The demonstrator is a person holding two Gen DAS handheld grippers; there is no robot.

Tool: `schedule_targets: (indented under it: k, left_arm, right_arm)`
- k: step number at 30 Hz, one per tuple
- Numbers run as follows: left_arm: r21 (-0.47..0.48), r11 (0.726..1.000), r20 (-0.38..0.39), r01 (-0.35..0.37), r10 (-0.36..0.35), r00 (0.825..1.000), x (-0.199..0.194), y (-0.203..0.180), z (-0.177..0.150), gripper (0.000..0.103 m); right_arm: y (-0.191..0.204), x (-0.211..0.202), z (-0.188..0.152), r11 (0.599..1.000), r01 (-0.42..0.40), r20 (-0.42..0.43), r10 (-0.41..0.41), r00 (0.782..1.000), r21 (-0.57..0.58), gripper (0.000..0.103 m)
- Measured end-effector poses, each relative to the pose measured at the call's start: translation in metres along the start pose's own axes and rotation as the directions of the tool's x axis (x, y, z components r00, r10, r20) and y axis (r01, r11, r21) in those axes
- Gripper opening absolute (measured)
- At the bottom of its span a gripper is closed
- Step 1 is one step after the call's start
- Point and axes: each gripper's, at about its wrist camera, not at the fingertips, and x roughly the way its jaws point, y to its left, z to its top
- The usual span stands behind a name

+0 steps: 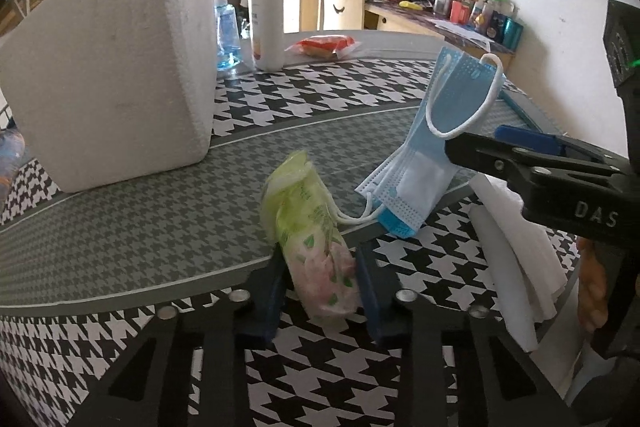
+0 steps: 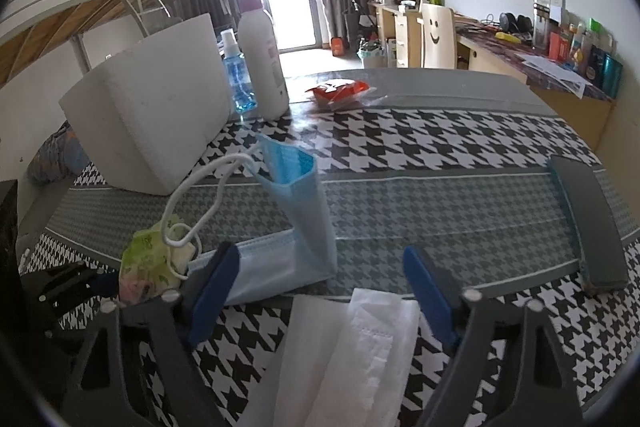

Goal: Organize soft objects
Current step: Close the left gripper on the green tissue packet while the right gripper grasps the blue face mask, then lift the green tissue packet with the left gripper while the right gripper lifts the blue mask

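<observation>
A green and pink tissue packet (image 1: 312, 247) lies on the houndstooth table (image 1: 120, 247) between the blue pads of my left gripper (image 1: 322, 289), which press on its two sides. A blue face mask (image 2: 296, 223) stands half folded upright just beyond, and one white ear loop (image 2: 188, 199) drapes over the packet (image 2: 148, 263). My right gripper (image 2: 322, 295) is open wide, its left pad (image 2: 216, 287) against the mask's lying half. Folded white tissues (image 2: 352, 351) lie between its fingers, untouched. In the left wrist view the right gripper (image 1: 476, 141) reaches in from the right beside the mask (image 1: 432, 147).
A white foam box (image 1: 112, 67) stands at the back left. Behind it are a blue spray bottle (image 1: 226, 27) and a white pump bottle (image 1: 266, 11). A red packet (image 2: 340, 91) lies farther back. A dark flat case (image 2: 588, 219) lies at the right edge.
</observation>
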Motion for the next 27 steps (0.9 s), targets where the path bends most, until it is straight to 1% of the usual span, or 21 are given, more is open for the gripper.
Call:
schedule_targets:
  k: [1,3,4,6,8,10,11,13,15,18,27]
  left_arm:
    - [-0.001,1.000,0.001,0.001,-0.001,1.000,-0.001,0.000,0.000,0.032]
    - [-0.001,1.000,0.002,0.005,-0.005,1.000,-0.002,-0.001,-0.001,0.032]
    - [-0.004,1.000,0.002,0.011,-0.011,1.000,-0.003,-0.001,-0.001,0.032]
    - [-0.001,1.000,0.004,0.017,-0.017,1.000,-0.005,-0.002,-0.002,0.031]
    - [0.004,1.000,0.010,0.022,-0.022,1.000,-0.007,-0.003,-0.002,0.031]
    - [0.007,1.000,0.015,0.025,-0.025,1.000,-0.010,-0.004,-0.003,0.031]
    - [0.007,1.000,0.015,0.025,-0.025,1.000,-0.010,-0.005,-0.003,0.031]
    - [0.005,1.000,0.016,0.024,-0.024,1.000,-0.011,-0.004,-0.004,0.031]
    - [0.002,1.000,0.017,0.026,-0.026,1.000,-0.011,-0.003,-0.003,0.031]
    - [-0.001,1.000,0.021,0.025,-0.025,0.999,-0.013,-0.001,-0.003,0.031]
    - [-0.012,1.000,0.054,0.021,-0.020,0.998,-0.027,0.012,-0.003,0.031]
  right_arm:
    - [0.000,0.001,0.000,1.000,-0.004,-0.005,0.004,1.000,-0.002,0.080]
    - [0.001,0.002,0.000,1.000,-0.013,-0.010,0.013,1.000,-0.006,0.070]
    - [0.002,0.003,0.000,1.000,-0.018,-0.015,0.017,1.000,-0.007,0.067]
    - [0.002,0.004,0.000,1.000,-0.025,-0.019,0.024,1.000,-0.004,0.058]
    - [0.003,0.006,0.000,0.999,-0.033,-0.024,0.033,0.999,-0.006,0.051]
    - [0.003,0.008,0.000,0.999,-0.041,-0.032,0.041,0.999,-0.007,0.047]
    - [0.003,0.008,0.000,0.999,-0.043,-0.036,0.043,0.998,-0.007,0.041]
    - [0.004,0.009,0.000,0.999,-0.053,-0.041,0.052,0.998,-0.008,0.035]
    - [0.005,0.008,0.000,0.998,-0.059,-0.042,0.058,0.997,-0.011,0.022]
    - [0.005,0.008,0.000,0.998,-0.068,-0.042,0.067,0.997,-0.013,0.012]
    - [0.003,-0.001,0.005,0.998,-0.057,-0.017,0.057,0.998,0.005,0.011]
